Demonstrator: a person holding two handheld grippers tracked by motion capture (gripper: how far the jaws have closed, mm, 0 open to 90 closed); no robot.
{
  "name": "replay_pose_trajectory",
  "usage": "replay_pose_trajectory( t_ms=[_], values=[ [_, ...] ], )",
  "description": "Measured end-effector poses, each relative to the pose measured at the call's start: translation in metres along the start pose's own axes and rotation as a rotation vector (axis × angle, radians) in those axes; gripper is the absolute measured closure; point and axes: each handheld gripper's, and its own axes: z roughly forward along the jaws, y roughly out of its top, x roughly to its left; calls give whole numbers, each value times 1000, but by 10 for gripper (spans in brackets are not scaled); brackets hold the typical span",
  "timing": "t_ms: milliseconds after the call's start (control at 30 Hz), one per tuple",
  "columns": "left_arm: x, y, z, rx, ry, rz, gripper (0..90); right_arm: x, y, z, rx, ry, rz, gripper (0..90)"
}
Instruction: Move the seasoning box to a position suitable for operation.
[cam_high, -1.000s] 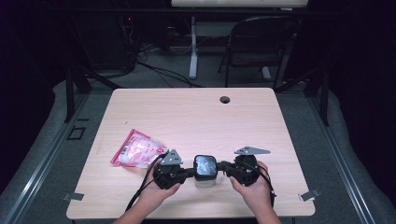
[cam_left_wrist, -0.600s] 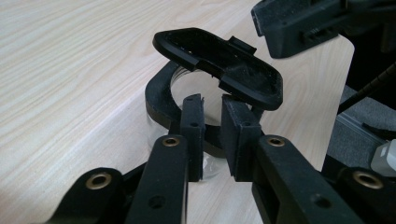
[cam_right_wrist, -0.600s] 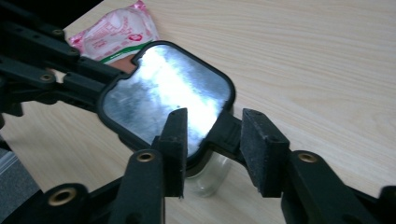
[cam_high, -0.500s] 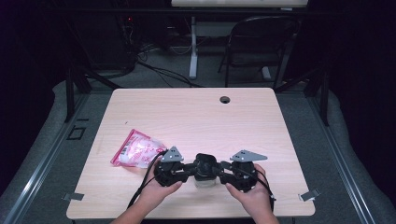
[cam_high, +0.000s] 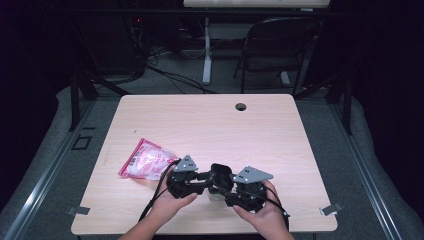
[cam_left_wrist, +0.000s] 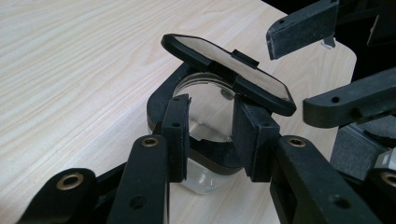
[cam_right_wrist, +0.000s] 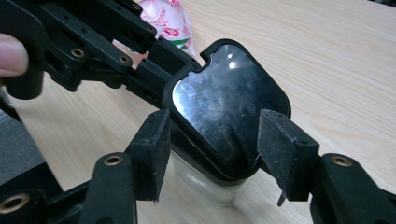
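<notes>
lid (cam_left_wrist: 224, 70) of clear jar (cam_left_wrist: 205, 140) tilted up between both tongs.

- Table (cam_high: 260, 130): pale wood-grain top, smooth and matt.
- Jar (cam_right_wrist: 205, 184), lower middle of the right gripper view: clear glass.
- Lid (cam_right_wrist: 229, 116): black plastic rim, glossy scratched panel.
- Packet (cam_high: 145, 160), left of centre: shiny pink-and-white plastic film.
- Pads (cam_right_wrist: 156, 149): rough matt black.

Clear jar (cam_left_wrist: 205, 135), black hinged lid (cam_left_wrist: 229, 70) tilted open
</notes>
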Motion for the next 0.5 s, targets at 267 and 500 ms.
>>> replay_pose_trajectory(
  t_ms=[267, 500],
  values=[
    [2, 1, -1, -8, 5, -5, 660, 6, 0, 5, 0, -17, -33, 427],
    [1, 2, 0, -13, 20, -5, 652, 11, -2, 11, -5, -53, -63, 430]
  ],
)
